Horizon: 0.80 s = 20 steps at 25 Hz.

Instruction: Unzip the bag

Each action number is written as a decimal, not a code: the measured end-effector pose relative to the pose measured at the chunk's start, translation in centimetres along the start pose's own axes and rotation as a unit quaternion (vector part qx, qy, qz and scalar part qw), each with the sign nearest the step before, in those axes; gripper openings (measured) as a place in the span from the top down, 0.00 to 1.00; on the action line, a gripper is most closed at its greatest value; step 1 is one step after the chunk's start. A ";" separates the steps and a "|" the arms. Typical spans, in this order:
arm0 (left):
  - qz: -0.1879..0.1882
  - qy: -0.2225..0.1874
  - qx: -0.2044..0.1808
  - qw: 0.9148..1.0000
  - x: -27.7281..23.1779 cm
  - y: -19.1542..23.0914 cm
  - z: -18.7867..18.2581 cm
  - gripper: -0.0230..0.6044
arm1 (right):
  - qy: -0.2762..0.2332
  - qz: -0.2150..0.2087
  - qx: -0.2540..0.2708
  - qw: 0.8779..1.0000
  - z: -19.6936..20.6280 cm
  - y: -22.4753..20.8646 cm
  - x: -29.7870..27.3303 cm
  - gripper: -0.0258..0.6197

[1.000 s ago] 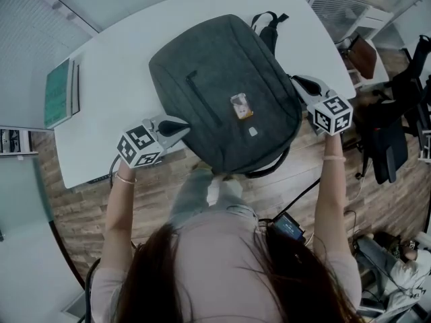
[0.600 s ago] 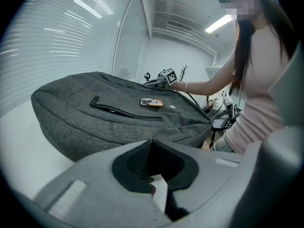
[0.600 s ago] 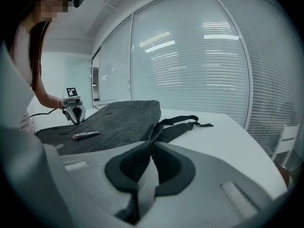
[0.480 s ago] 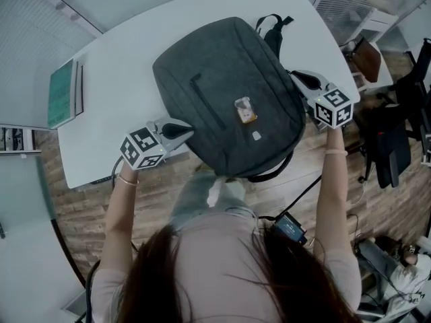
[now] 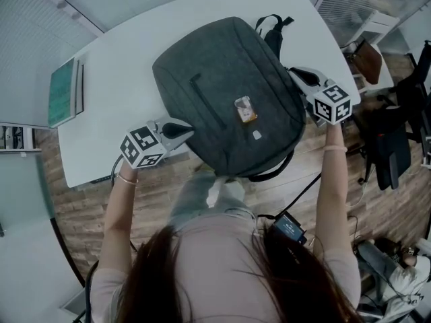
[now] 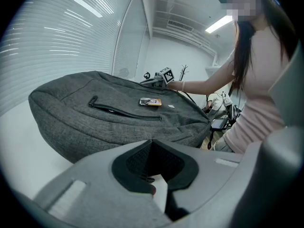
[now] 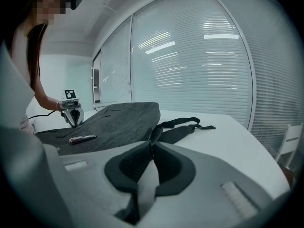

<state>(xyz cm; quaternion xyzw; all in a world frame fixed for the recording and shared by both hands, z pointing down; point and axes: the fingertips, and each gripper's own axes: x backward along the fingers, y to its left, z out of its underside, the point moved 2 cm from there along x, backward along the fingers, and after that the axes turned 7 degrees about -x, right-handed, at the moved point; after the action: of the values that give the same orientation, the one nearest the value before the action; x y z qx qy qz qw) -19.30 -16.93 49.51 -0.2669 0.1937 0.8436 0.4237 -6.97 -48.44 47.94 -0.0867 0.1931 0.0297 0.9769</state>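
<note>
Right gripper [image 5: 297, 76] has crept along the bag [image 5: 229, 93], which overhangs the worktop's [image 5: 121, 59] near edge; its jaws pinch what looks like a zip tab [image 7: 152, 136]. Left gripper [image 5: 187, 128], jaws pressed together, braces the bag. Unzipping seems barely begun; next, pull steadily along the zip.

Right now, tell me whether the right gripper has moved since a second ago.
Yes. The right gripper has slid along the bag's edge, toward the straps.
</note>
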 end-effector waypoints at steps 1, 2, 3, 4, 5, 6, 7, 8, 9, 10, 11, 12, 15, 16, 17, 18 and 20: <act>0.000 0.000 0.000 1.000 0.0 -0.1 0.0 0.95 | -0.001 -0.001 -0.001 1.000 -0.1 0.0 -0.1 0.92; -0.001 0.000 0.000 1.000 -0.1 -0.1 0.0 0.95 | -0.002 -0.003 -0.002 1.000 -0.1 -0.1 -0.2 0.92; -0.001 0.001 0.000 1.000 -0.1 -0.1 -0.1 0.95 | -0.002 -0.004 -0.003 1.000 -0.2 -0.1 -0.3 0.92; -0.002 0.000 0.000 1.000 -0.1 -0.1 -0.1 0.95 | -0.002 -0.005 -0.003 1.000 -0.2 -0.2 -0.5 0.92; -0.002 0.000 0.000 1.000 -0.2 -0.1 -0.1 0.95 | -0.002 -0.006 -0.004 1.000 -0.3 -0.2 -0.5 0.92; -0.004 -0.001 -0.001 1.000 -0.2 -0.2 -0.1 0.95 | -0.002 -0.007 -0.005 1.000 -0.3 -0.3 -0.5 0.92; -0.005 -0.001 -0.001 1.000 -0.2 -0.2 -0.1 0.95 | -0.004 -0.008 -0.007 1.000 -0.2 -0.3 -0.5 0.92; -0.006 -0.002 -0.001 1.000 -0.2 -0.2 -0.1 0.95 | -0.006 -0.008 -0.009 1.000 -0.2 -0.2 -0.5 0.92; -0.008 -0.003 0.000 1.000 -0.2 -0.2 -0.1 0.95 | -0.007 -0.008 -0.011 1.000 -0.1 -0.2 -0.5 0.92; -0.009 -0.004 0.001 1.000 -0.1 -0.1 0.0 0.95 | -0.009 -0.008 -0.014 1.000 0.0 -0.2 -0.5 0.92; -0.011 -0.004 0.005 1.000 -0.1 -0.1 0.0 0.95 | -0.010 -0.009 -0.019 1.000 0.0 -0.2 -0.5 0.92; -0.013 -0.005 0.011 1.000 -0.1 0.0 0.0 0.95 | -0.011 -0.010 -0.026 1.000 0.0 -0.2 -0.5 0.91; -0.018 -0.008 0.030 0.999 0.0 0.0 -0.2 0.95 | -0.007 -0.009 -0.039 0.999 0.0 -0.3 -0.5 0.91; -0.019 -0.010 0.036 0.999 0.0 -0.1 -0.2 0.95 | -0.006 -0.007 -0.042 0.999 0.1 -0.3 -0.4 0.91; -0.021 -0.012 0.039 0.999 0.0 -0.1 -0.2 0.95 | -0.005 -0.004 -0.045 0.999 0.2 -0.3 -0.3 0.91; -0.025 -0.015 0.042 0.999 0.1 -0.2 -0.3 0.95 | -0.006 0.001 -0.047 0.999 0.2 -0.4 -0.2 0.90; -0.036 -0.022 0.048 0.998 0.2 -0.1 -0.4 0.95 | -0.009 0.016 -0.048 0.999 0.1 -0.7 0.1 0.88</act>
<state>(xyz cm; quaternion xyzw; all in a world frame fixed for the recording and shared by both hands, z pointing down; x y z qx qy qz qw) -19.23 -16.99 49.09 -0.2339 0.2149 0.8231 0.4707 -6.81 -49.15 48.11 -0.1302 0.1842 0.0548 0.9727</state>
